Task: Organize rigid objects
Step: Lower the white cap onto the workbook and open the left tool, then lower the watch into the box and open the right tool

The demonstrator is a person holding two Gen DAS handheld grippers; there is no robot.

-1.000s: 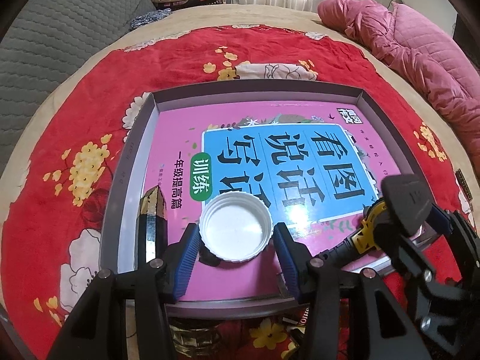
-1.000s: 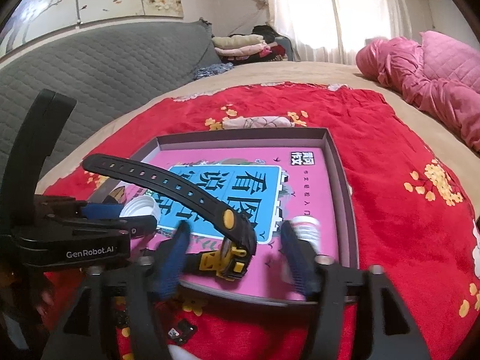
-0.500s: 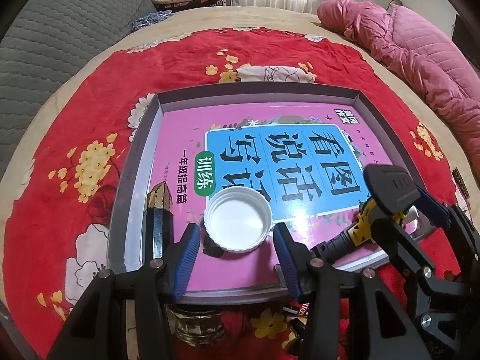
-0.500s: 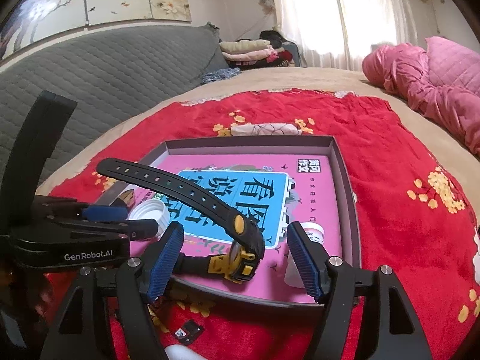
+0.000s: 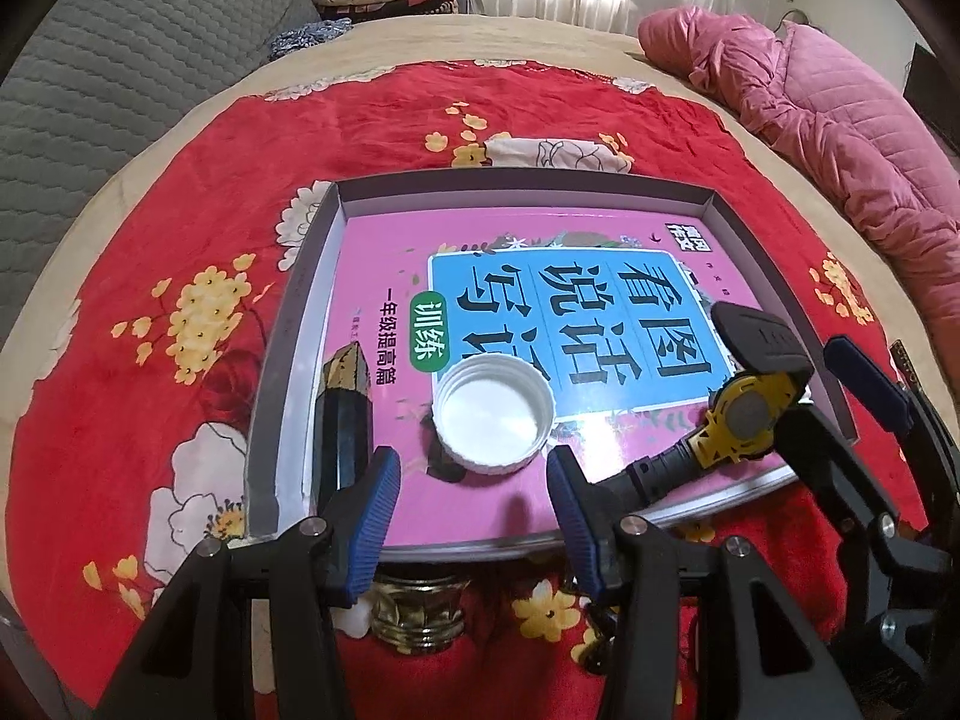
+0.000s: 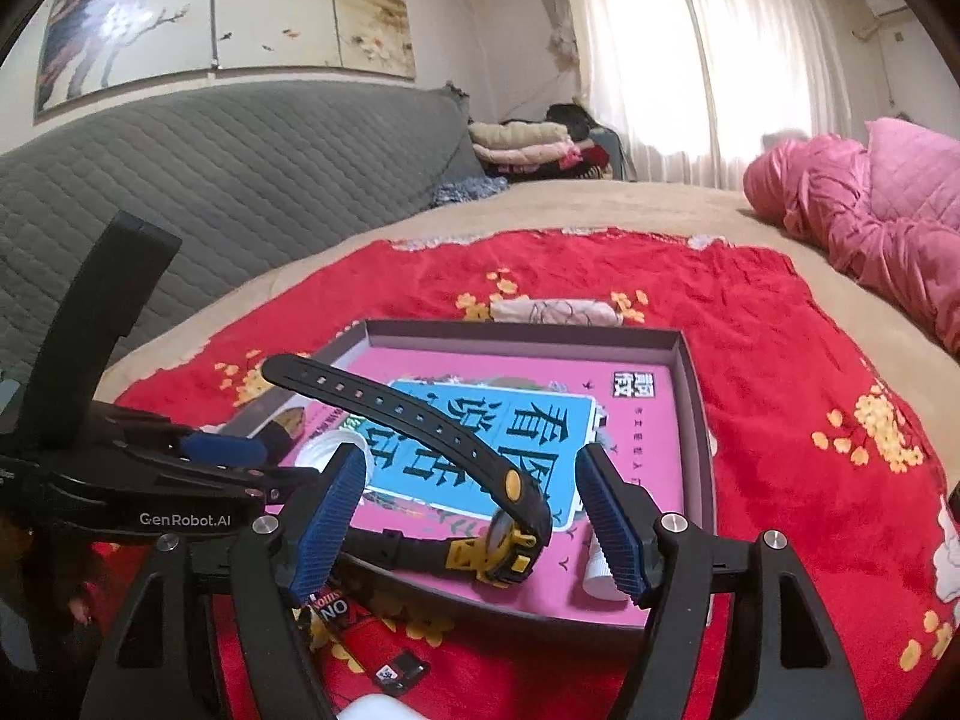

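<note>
A grey shallow box (image 5: 300,324) on the red floral blanket holds a pink book (image 5: 390,276). On the book lie a white bottle cap (image 5: 493,423), a dark pen-like stick (image 5: 346,414) along the left wall, and a black and yellow watch (image 5: 741,420). My left gripper (image 5: 471,489) is open and empty, just in front of the cap. My right gripper (image 6: 471,516) is open; the watch (image 6: 504,546) lies between its fingers, strap arching up, not clamped. A small white tube (image 6: 600,564) lies by the right finger.
A glass bottle neck (image 5: 417,612) lies on the blanket below the box's near edge. Small dark packets (image 6: 399,675) lie on the blanket near my right gripper. A pink quilt (image 5: 840,138) lies at the right, a grey headboard (image 6: 210,180) at the left.
Both grippers have drawn back toward the near edge of the box. The cap stays on the book, now clear of the left fingers. The right jaws have opened wider around the watch.
</note>
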